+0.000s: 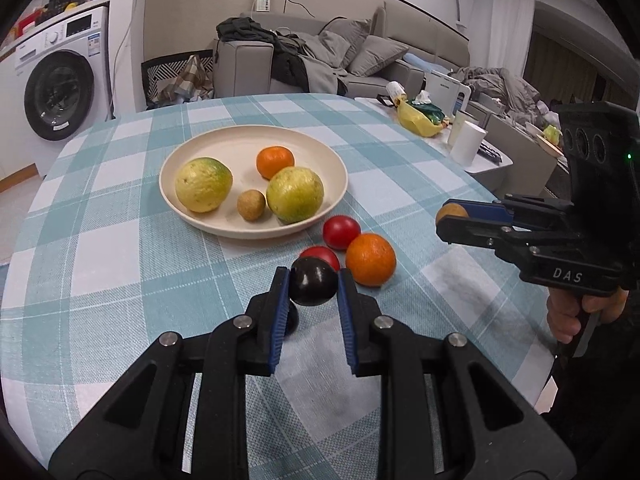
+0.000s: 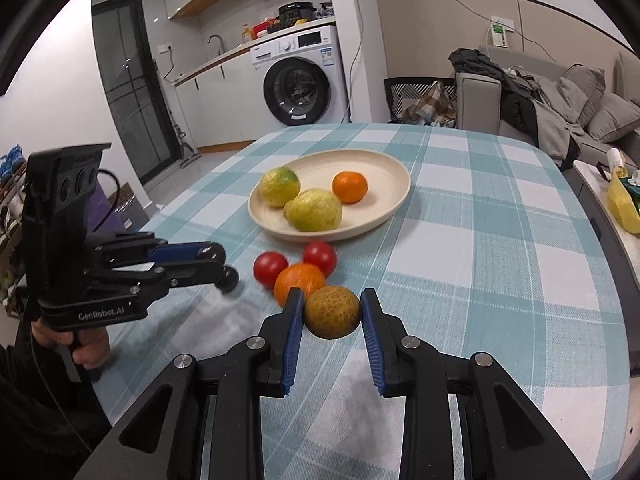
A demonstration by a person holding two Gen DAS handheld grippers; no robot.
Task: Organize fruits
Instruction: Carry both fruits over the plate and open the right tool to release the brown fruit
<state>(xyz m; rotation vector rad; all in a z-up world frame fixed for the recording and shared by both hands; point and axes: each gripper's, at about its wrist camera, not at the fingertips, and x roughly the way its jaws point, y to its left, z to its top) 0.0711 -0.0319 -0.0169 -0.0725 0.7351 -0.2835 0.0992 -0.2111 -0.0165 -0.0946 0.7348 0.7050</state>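
My left gripper (image 1: 313,280) is shut on a dark plum (image 1: 313,286), held just above the checked tablecloth. A second dark round thing (image 1: 292,318) lies right under it. My right gripper (image 2: 332,300) is shut on a brown kiwi (image 2: 332,317); in the left wrist view that gripper (image 1: 450,216) hovers at the right. Between the grippers and the cream plate (image 1: 224,132) lie two red tomatoes (image 1: 341,232) (image 1: 320,256) and an orange (image 1: 370,259). In the plate sit two yellow-green fruits (image 1: 203,185) (image 1: 295,194), a mandarin (image 1: 275,162) and a small kiwi (image 1: 251,205).
A low side table at the right carries a white cup (image 1: 468,142) and a yellow bag (image 1: 416,120). The table's rounded far edge (image 1: 248,98) faces a sofa and a washing machine (image 1: 60,96). A hand (image 1: 564,316) grips the right tool's handle.
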